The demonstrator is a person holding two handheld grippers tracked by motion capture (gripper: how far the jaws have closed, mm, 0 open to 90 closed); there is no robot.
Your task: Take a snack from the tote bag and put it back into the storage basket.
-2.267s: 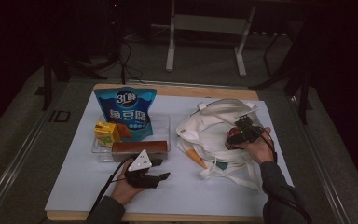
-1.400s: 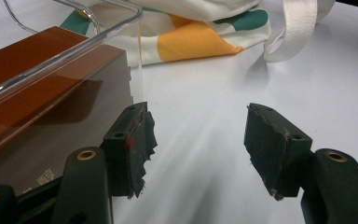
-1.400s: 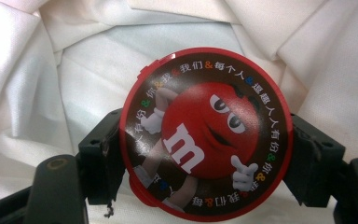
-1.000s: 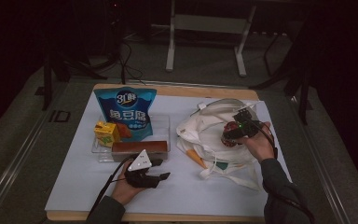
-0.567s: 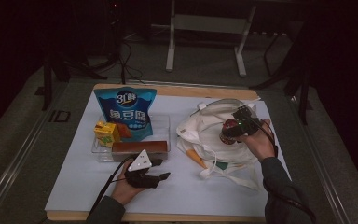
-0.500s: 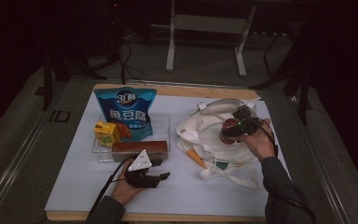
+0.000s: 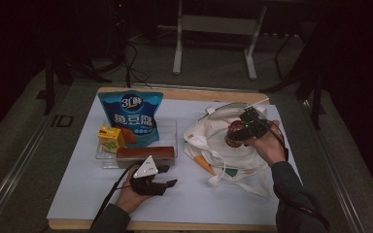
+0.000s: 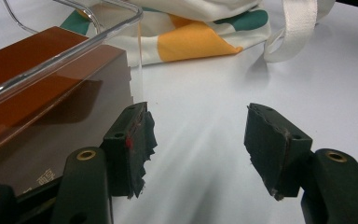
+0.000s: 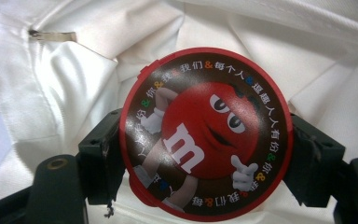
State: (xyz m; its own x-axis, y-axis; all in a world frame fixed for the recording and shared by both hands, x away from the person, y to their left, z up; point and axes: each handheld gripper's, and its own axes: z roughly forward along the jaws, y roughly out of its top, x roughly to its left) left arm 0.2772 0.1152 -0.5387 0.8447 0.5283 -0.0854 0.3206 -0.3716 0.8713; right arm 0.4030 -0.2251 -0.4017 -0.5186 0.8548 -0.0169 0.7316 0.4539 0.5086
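Right gripper view: right gripper (image 9: 205, 154) clamps a round red-rimmed candy tin (image 9: 206, 145) above the white cloth bag (image 9: 65, 79).
Left gripper (image 8: 198, 144) rests beside the brown box (image 8: 42, 102), jaws apart, nothing between them.

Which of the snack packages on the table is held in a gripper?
The round red-rimmed candy tin, clamped by the right gripper above the white cloth bag; the others sit in the clear tray.

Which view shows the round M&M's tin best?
The right gripper view: the M&M's tin faces the camera, clamped in the right gripper. The high view shows it small and dark above the white bag.
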